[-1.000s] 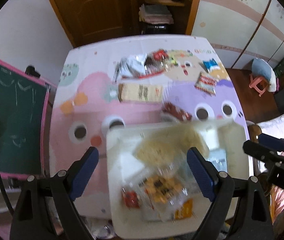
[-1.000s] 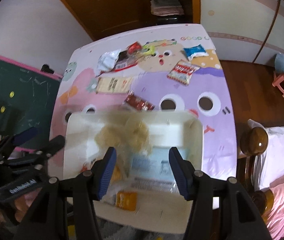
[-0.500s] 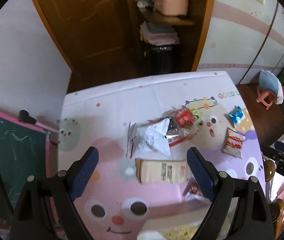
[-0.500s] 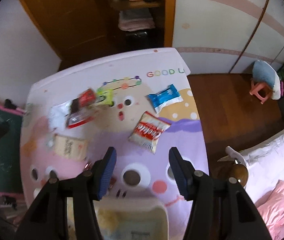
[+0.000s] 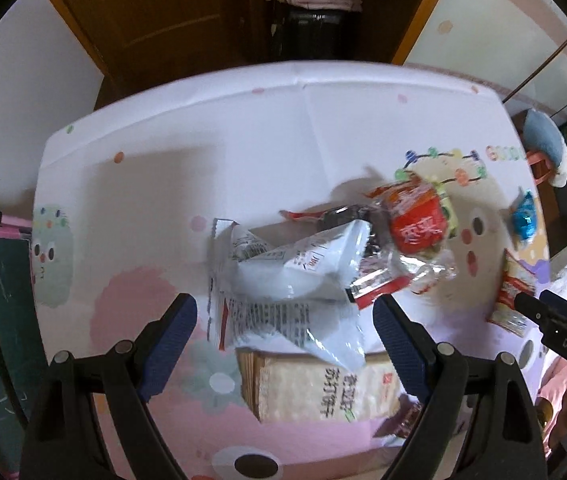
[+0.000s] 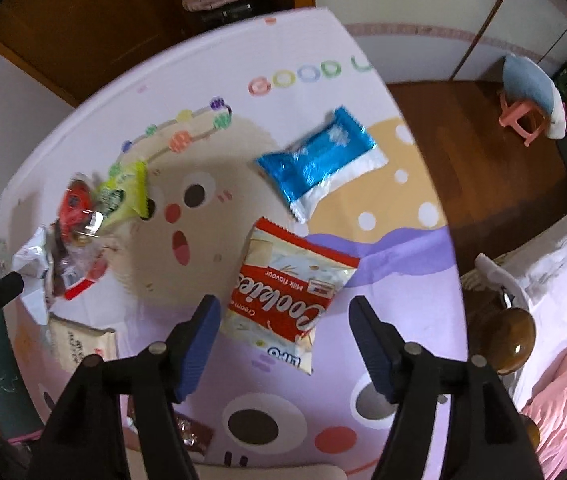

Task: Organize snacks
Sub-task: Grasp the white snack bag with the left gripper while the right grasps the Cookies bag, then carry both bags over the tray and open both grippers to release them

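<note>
— Left gripper (image 5: 283, 334)?
— Fingers spread, empty, over the white bag (image 5: 291, 280); cracker pack (image 5: 319, 388) beneath it on the worktop (image 5: 203, 120).
— Right gripper (image 6: 281, 344)?
— Also spread, holding nothing, above the Cookies bag (image 6: 287, 292); the blue packet (image 6: 319, 160) lies beyond.

Cartoon-print table (image 6: 383, 240): cookies bag (image 6: 289, 300), blue packet (image 6: 319, 160), cracker pack (image 5: 323, 388), white bag (image 5: 283, 288).

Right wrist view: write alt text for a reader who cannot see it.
The open right gripper hovers over a red-and-white Cookies packet on a cartoon-print table. A blue wrapped snack lies beyond it, and a heap of mixed packets sits at left.
</note>
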The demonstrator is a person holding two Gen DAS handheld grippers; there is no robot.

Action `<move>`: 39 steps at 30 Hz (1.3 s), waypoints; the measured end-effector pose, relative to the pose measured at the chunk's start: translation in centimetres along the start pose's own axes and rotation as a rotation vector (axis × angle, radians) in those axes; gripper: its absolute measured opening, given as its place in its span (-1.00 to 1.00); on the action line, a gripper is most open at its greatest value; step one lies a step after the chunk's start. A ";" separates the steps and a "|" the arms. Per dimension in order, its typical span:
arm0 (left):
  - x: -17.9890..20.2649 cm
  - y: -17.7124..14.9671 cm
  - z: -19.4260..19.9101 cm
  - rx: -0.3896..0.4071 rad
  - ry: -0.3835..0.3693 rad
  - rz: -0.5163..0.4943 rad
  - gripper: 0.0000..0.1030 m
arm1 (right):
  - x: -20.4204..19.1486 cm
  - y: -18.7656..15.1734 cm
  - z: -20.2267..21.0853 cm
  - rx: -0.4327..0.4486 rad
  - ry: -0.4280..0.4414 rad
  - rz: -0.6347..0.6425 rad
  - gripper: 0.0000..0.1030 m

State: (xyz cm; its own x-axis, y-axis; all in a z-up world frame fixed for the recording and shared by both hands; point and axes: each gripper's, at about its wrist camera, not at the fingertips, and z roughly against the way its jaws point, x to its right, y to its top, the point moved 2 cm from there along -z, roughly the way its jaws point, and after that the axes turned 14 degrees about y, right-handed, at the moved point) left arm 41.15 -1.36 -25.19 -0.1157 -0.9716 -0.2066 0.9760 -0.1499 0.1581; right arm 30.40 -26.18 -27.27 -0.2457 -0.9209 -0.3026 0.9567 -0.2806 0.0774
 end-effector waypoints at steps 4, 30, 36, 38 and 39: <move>0.9 0.2 -1.8 -0.030 0.014 -0.019 0.73 | 0.3 0.0 -1.6 -0.027 -0.029 -0.004 0.31; -2.9 -4.6 -1.1 0.028 0.112 0.130 -0.04 | 0.0 -1.8 -2.2 -0.039 -0.010 0.026 -0.08; -4.0 -7.9 5.2 0.115 0.116 0.156 -0.04 | -1.1 -3.5 2.0 0.020 0.075 0.060 -0.08; -4.4 -8.9 7.5 0.146 0.106 0.171 -0.04 | -1.5 -4.3 4.0 0.050 0.106 0.076 -0.08; -4.5 -9.0 8.8 0.161 0.097 0.176 -0.04 | -1.6 -4.7 5.0 0.066 0.122 0.084 -0.08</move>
State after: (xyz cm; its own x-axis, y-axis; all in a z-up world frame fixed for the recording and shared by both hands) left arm 31.23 2.79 -17.22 0.0795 -0.9643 -0.2528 0.9366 -0.0146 0.3500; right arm 25.52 -24.73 -22.38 -0.1403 -0.9033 -0.4054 0.9597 -0.2248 0.1688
